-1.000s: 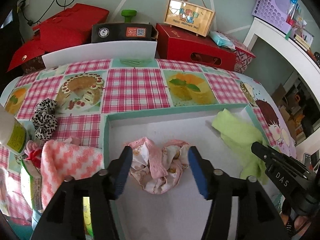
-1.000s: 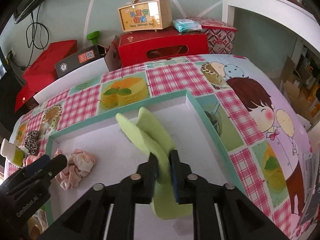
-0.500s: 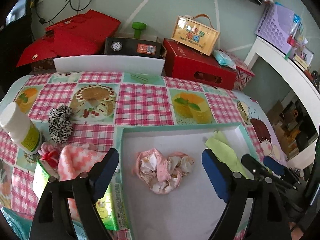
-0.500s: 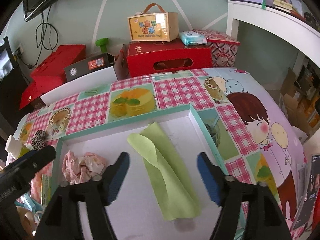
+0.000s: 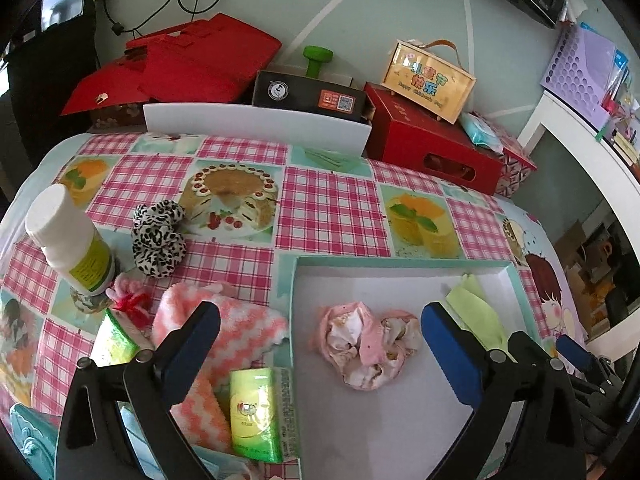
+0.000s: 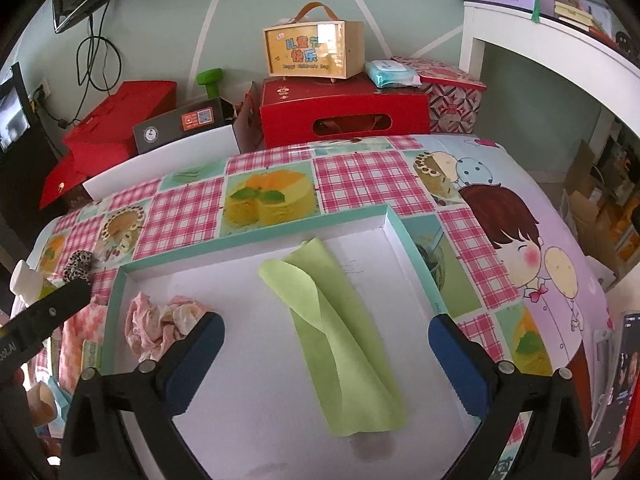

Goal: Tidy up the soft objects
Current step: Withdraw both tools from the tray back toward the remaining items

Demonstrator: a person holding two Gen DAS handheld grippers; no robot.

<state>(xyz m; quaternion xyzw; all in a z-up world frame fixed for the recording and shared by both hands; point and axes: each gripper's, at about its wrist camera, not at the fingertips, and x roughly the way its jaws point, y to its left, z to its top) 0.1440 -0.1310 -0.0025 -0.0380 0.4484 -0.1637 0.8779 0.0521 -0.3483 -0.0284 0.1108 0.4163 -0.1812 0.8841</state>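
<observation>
**Inspector:** Left wrist view first. Report the claw and what lies ahead of it.

**Assistant:** The left gripper is spread wide and holds nothing. Between its fingers, inside the white tray, lies the crumpled pink cloth. Outside the tray, on the near left, the pink-and-white zigzag towel lies partly behind the left finger, its long axis running toward the camera. Farther left and away sit the leopard-print scrunchie and a white bottle.

**Inspector:** Right wrist view.

**Assistant:** The right gripper is likewise wide open and empty. The green cloth lies loosely rolled in the tray, directly between the fingers, its long axis running along the line of the claw, away from the camera. The pink cloth is at the tray's left end.

**Inspector:** Which hand is nearer the remaining items?

**Assistant:** In my judgement, the left. The towel and scrunchie both lie on its side, outside the tray; the towel is closer, and the claw would need to shift left.
</observation>
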